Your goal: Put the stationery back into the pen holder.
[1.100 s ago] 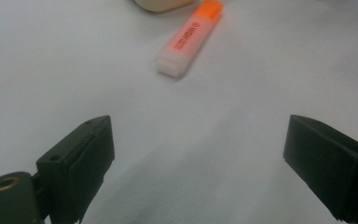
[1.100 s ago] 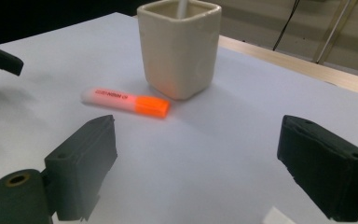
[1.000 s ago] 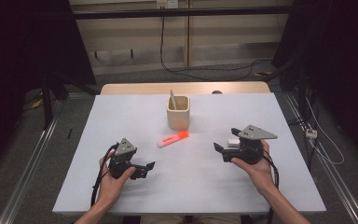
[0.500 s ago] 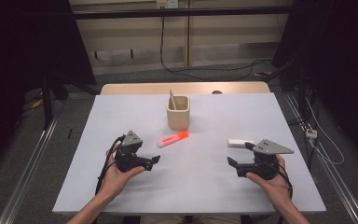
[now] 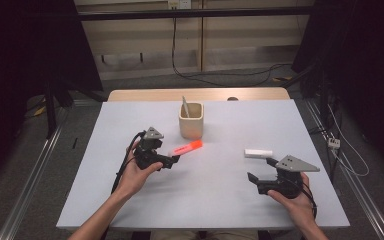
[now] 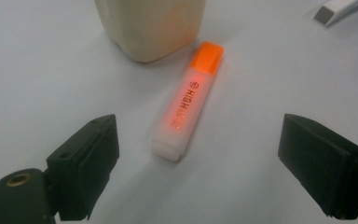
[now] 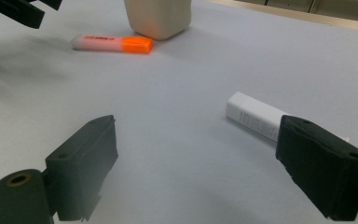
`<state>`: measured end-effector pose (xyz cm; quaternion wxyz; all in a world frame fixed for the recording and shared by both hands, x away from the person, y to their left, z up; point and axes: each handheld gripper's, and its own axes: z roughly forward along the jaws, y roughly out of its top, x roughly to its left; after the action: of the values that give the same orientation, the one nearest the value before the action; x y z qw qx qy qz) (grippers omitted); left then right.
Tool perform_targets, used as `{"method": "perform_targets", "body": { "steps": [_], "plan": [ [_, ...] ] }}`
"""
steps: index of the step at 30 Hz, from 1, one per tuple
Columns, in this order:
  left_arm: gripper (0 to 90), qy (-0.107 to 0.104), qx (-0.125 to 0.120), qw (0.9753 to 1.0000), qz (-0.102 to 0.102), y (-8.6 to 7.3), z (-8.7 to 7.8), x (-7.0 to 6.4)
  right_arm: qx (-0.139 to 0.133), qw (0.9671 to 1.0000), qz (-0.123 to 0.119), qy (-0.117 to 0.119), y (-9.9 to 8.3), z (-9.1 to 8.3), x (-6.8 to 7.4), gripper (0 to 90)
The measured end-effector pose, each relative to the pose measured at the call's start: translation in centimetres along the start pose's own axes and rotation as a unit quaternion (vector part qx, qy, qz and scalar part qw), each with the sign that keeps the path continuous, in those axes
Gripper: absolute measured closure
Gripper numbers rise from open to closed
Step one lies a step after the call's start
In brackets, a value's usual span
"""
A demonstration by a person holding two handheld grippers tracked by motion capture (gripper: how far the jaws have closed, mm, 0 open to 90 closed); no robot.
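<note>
An orange highlighter (image 5: 187,148) lies on the white table (image 5: 220,200), just in front of a beige cup (image 5: 191,122). My left gripper (image 5: 172,162) is open, its jaws pointing at the highlighter's pale end. In the left gripper view the highlighter (image 6: 186,102) lies between and just beyond the spread jaws of the left gripper (image 6: 198,135), untouched. A white oblong piece (image 5: 258,153) rests on the table at the right. My right gripper (image 5: 261,170) stands open a little nearer the person than that piece. In the right gripper view the white piece (image 7: 256,115) lies ahead at the right, partly behind the right jaw.
A thin white stick (image 5: 184,106) stands in the cup. Beyond the table's far edge sits a wooden board (image 5: 200,94), with cables on the floor behind. Bare table surface lies between the two grippers and along the front edge.
The right gripper has drawn back toward the person, leaving the white piece on the table. The left gripper has moved forward and right, up to the highlighter.
</note>
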<state>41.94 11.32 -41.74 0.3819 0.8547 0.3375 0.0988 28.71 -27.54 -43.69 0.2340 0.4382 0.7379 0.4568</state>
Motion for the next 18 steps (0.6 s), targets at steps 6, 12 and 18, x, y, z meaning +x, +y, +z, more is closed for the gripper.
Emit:
{"method": "perform_targets", "body": {
  "steps": [6,12,18],
  "plan": [
    [15.6,0.003,0.016,0.9998,0.013,1.2,1.3,0.1,0.002,1.0,-0.005,-0.001,-0.1,0.0,0.0,12.2],
    [16.5,-0.016,0.043,0.9985,0.029,2.1,2.6,-0.1,0.003,0.9999,-0.01,0.001,-0.1,0.1,0.1,12.1],
    [22.9,-0.025,0.068,0.9967,0.035,3.0,3.8,-0.1,0.002,0.9999,-0.015,0.0,-0.1,0.1,0.3,12.1]
  ]
}}
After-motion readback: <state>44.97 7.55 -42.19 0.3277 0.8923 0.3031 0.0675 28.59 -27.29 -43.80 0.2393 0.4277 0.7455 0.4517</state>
